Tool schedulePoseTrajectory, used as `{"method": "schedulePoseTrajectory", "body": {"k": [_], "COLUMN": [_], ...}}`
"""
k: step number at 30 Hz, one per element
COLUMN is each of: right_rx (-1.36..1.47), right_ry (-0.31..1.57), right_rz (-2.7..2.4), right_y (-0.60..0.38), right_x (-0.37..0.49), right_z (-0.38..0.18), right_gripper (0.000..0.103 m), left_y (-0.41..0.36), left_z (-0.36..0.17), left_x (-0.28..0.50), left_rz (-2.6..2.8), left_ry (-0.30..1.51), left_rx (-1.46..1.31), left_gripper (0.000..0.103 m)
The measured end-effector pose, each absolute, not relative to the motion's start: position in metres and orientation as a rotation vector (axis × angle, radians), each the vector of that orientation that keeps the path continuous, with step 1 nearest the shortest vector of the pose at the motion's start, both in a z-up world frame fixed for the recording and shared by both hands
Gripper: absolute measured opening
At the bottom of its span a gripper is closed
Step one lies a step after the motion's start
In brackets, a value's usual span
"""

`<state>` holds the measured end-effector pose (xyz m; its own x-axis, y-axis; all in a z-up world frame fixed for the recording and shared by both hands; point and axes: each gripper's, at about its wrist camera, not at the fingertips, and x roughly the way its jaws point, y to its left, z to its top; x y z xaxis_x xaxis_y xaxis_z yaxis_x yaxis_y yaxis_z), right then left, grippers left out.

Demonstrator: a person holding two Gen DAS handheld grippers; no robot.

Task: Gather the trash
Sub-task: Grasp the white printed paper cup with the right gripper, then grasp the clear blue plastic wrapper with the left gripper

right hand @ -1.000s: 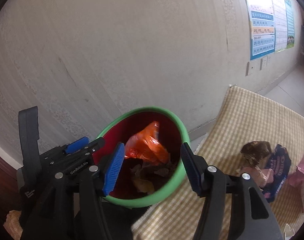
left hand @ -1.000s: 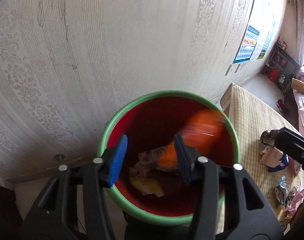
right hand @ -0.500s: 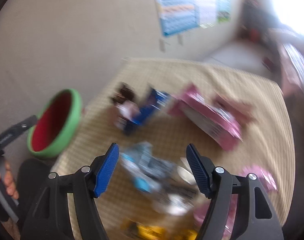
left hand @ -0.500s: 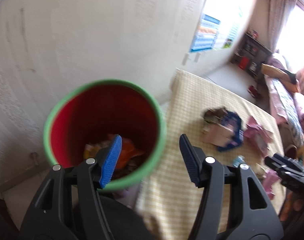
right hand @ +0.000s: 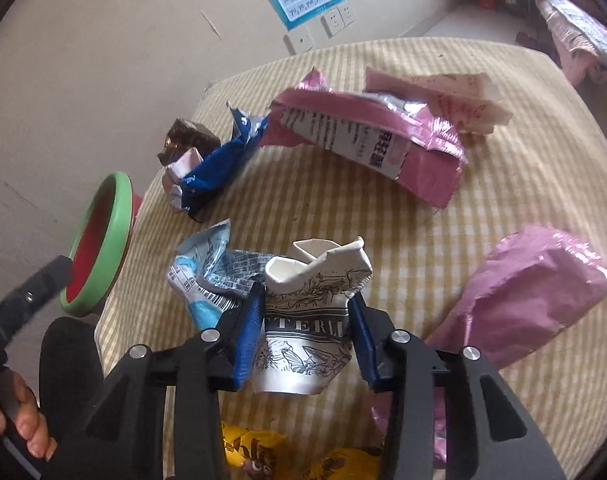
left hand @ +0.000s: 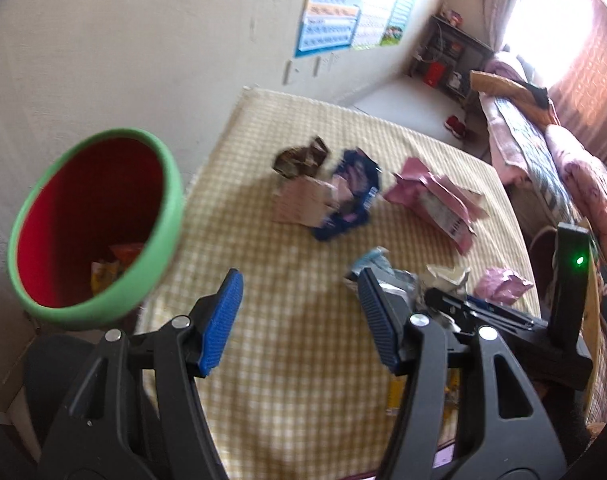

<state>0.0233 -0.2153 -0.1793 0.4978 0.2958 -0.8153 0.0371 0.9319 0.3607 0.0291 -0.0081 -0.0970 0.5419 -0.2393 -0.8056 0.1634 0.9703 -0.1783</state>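
A crumpled white paper cup (right hand: pixel 319 268) with black print lies on the yellow checked tablecloth (right hand: pixel 503 184). My right gripper (right hand: pixel 306 294) straddles it, its jaws closing, and both blue pads press on the cup's sides. My left gripper (left hand: pixel 299 280) hangs open above the cloth with nothing between its fingers. The green-rimmed red bin (left hand: pixel 171 208) stands off the table's left edge, with wrappers at its bottom. In the right wrist view the bin (right hand: pixel 115 236) is at the left.
Other trash lies on the cloth: a light blue wrapper (right hand: pixel 207 272), a dark blue wrapper (right hand: pixel 215 168), a brown wrapper (right hand: pixel 187 140), a large pink bag (right hand: pixel 363 136), a pink pouch (right hand: pixel 535 292), a yellow packet (right hand: pixel 255 452). A bed (left hand: pixel 543 152) stands beyond the table.
Both grippers swung from over the bin to the table. An orange bag fell into the bin. The right gripper came down around the paper cup and closed on it.
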Motion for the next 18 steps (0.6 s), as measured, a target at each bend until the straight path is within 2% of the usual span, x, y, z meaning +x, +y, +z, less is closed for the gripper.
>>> {"method": "schedulePoseTrajectory", "body": {"k": [6,14,16,17,18], "right_rx": [0.383,0.452,0.457,0.457,0.456], "right_ry": [0.863,0.836,0.835,0.835,0.835], "right_rz": [0.116,0.075,0.08,0.084,0.088], "right_y": [-0.241,-0.269,-0.27,-0.27,-0.27], "right_x": [0.007,-0.003,-0.003,-0.003,-0.003], "right_z": [-0.144,-0.141,-0.14,-0.14,-0.14], "right_gripper": [0.037,0.037,0.037,0.037,0.037], "left_y": [-0.042,-0.09,-0.095,-0.097,-0.098], "left_z": [-0.122,-0.159,-0.167,-0.17,-0.172], "left_x": [0.036,0.052,0.056,0.058,0.059], "left_rz": [-0.301,-0.338,-0.34,-0.345,-0.345], "left_ry": [1.066,1.143,1.166,1.179,1.192], "left_rx": [-0.106,-0.029,-0.027,-0.031,-0.026], "left_gripper": [0.057,0.056,0.047,0.035,0.015]}}
